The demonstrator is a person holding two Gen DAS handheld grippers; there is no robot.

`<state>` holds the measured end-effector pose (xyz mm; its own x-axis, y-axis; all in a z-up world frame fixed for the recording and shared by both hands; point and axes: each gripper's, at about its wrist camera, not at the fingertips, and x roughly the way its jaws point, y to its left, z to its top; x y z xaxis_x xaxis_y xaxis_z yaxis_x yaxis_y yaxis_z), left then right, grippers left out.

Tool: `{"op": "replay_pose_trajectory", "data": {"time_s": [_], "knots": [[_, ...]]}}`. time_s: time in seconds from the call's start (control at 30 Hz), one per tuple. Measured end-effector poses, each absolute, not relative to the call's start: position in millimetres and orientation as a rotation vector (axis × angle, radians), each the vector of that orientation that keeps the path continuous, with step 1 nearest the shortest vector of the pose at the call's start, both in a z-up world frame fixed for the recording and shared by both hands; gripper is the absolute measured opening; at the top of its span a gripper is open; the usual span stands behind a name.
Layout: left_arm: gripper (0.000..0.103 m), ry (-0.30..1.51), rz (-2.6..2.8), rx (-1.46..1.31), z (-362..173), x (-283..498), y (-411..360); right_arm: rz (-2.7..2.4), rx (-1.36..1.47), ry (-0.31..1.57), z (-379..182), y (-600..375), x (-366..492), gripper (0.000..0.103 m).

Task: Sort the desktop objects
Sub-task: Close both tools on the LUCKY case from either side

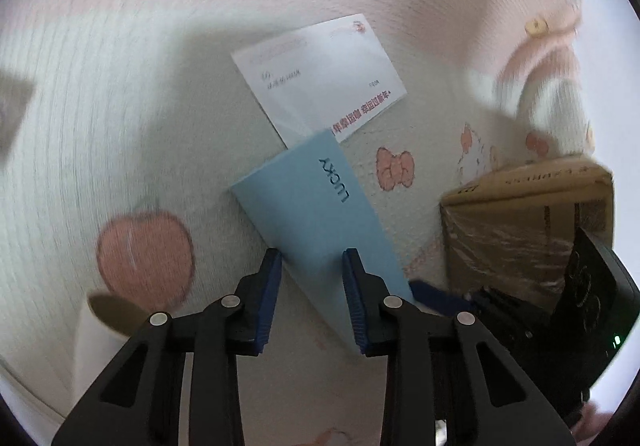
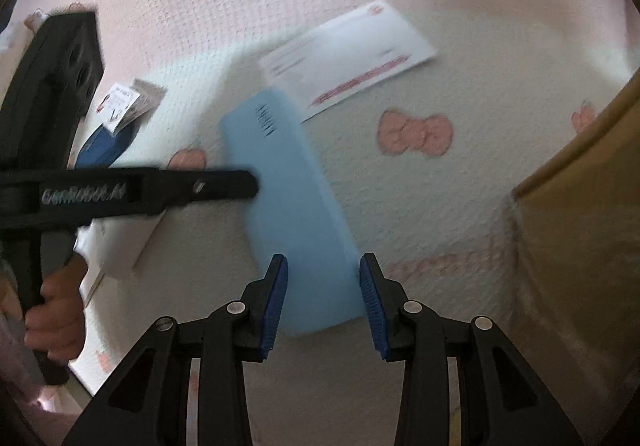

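A light blue envelope (image 1: 316,206) printed "LUCKY" lies on the pink patterned cloth, overlapping the corner of a white envelope (image 1: 320,78) with red print. My left gripper (image 1: 312,258) is open, its jaws either side of the blue envelope's near end. In the right wrist view the blue envelope (image 2: 288,198) lies between my open right gripper's (image 2: 324,266) fingers, with the white envelope (image 2: 348,58) beyond. The left gripper (image 2: 240,184) reaches in from the left, touching the blue envelope's edge.
A taped cardboard box (image 1: 528,222) stands at the right, also in the right wrist view (image 2: 580,226). A small card stack (image 2: 128,102) and white paper (image 2: 116,246) lie at the left. A paper cup (image 1: 104,326) stands near left.
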<state>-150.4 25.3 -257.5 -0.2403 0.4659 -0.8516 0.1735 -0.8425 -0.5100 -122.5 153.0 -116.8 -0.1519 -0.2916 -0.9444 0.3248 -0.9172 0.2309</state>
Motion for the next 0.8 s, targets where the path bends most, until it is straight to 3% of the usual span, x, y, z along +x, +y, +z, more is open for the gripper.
{"op": "replay_pose_trajectory", "data": {"time_s": [0.17,0.4,0.53,0.8], "knots": [[0.034,-0.671,2.223,-1.807,-252,-153,31,-2.035,1.722,0.072,-117,139,-106,0.035],[0.037,-0.925,2.074,-1.835,-271,-129,20,-2.094,1.747,-0.176,-120,171,-123,0.041],[0.040,-1.047,2.050,-1.825,-279,-118,11,-2.065,1.749,-0.189,-128,173,-125,0.042],[0.047,-1.104,2.060,-1.792,-282,-129,5,-2.017,1.710,-0.152,-127,159,-129,0.044]]}}
